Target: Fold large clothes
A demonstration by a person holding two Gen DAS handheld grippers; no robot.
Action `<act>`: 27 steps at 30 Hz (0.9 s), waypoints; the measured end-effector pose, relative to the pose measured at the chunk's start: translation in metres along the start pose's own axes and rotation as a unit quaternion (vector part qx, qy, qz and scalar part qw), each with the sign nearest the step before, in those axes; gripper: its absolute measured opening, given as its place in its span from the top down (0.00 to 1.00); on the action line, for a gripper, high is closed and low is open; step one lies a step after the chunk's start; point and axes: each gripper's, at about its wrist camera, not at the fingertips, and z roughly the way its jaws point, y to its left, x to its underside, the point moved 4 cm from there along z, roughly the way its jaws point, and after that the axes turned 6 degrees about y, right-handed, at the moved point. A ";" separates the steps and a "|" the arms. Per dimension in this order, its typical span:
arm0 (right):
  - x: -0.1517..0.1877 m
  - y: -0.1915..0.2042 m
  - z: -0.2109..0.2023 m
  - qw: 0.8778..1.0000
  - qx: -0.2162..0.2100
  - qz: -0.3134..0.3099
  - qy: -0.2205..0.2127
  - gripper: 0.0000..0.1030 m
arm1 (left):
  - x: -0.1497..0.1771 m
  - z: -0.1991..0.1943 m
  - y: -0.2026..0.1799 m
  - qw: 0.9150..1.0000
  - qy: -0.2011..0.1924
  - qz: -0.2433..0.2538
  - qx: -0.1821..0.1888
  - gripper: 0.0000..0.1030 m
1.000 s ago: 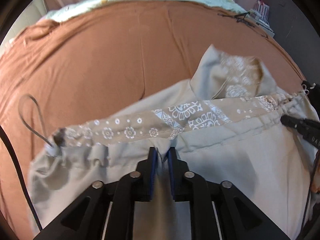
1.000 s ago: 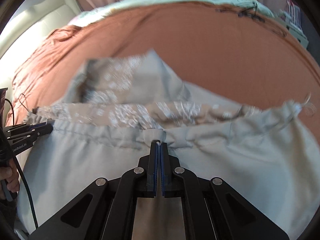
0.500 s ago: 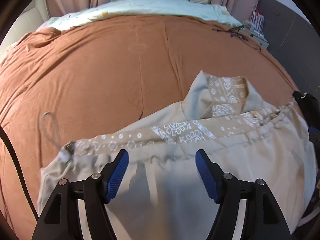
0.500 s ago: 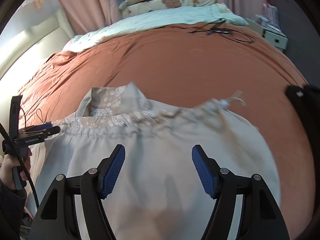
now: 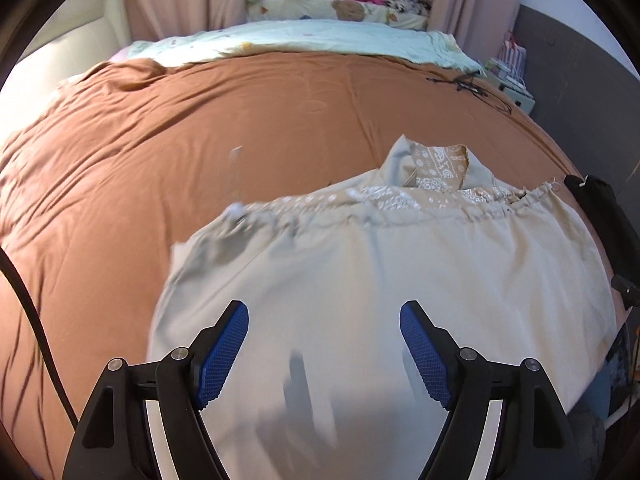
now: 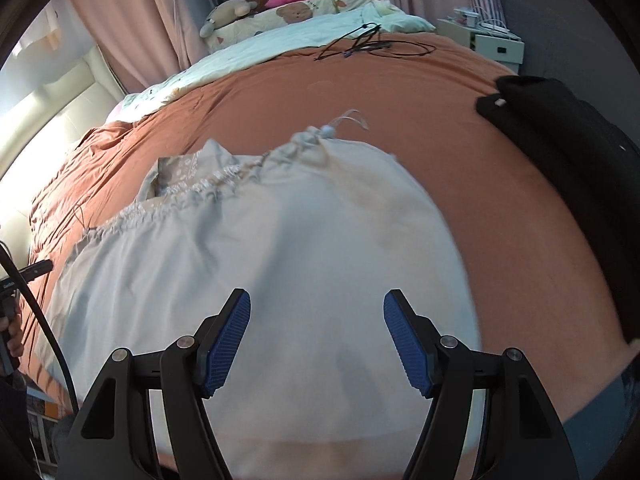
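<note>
A large beige garment (image 5: 380, 280) with a patterned tan lining and a gathered drawstring hem lies folded on the brown bedspread (image 5: 200, 140). It also shows in the right wrist view (image 6: 280, 248). My left gripper (image 5: 324, 352) is open and empty, above the near part of the garment. My right gripper (image 6: 316, 340) is open and empty, also above the near part of the cloth. The left gripper's tip (image 6: 36, 270) shows at the left edge of the right wrist view.
A black garment (image 6: 568, 168) lies on the bed at the right. Black cables (image 6: 368, 46) lie at the far side. A pale quilt (image 5: 300, 38), pillows and soft toys are at the head. A nightstand (image 6: 492, 42) stands beyond the right edge.
Both grippers opened and let go of the garment's hem, then drew back toward me and rose. The garment now lies flat on the bed.
</note>
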 end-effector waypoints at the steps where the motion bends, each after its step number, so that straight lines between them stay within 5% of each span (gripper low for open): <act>1: 0.004 -0.007 -0.006 1.000 -0.004 0.004 -0.001 0.34 | 0.010 -0.009 0.006 1.000 -0.003 -0.010 -0.001 0.23; 19: 0.105 -0.111 -0.018 0.986 -0.083 0.144 0.026 0.34 | 0.162 -0.040 0.096 0.985 0.017 -0.172 -0.020 0.23; 27: 0.113 -0.108 -0.019 0.968 -0.190 0.161 0.023 0.34 | 0.190 -0.027 0.115 0.968 0.020 -0.245 0.051 0.29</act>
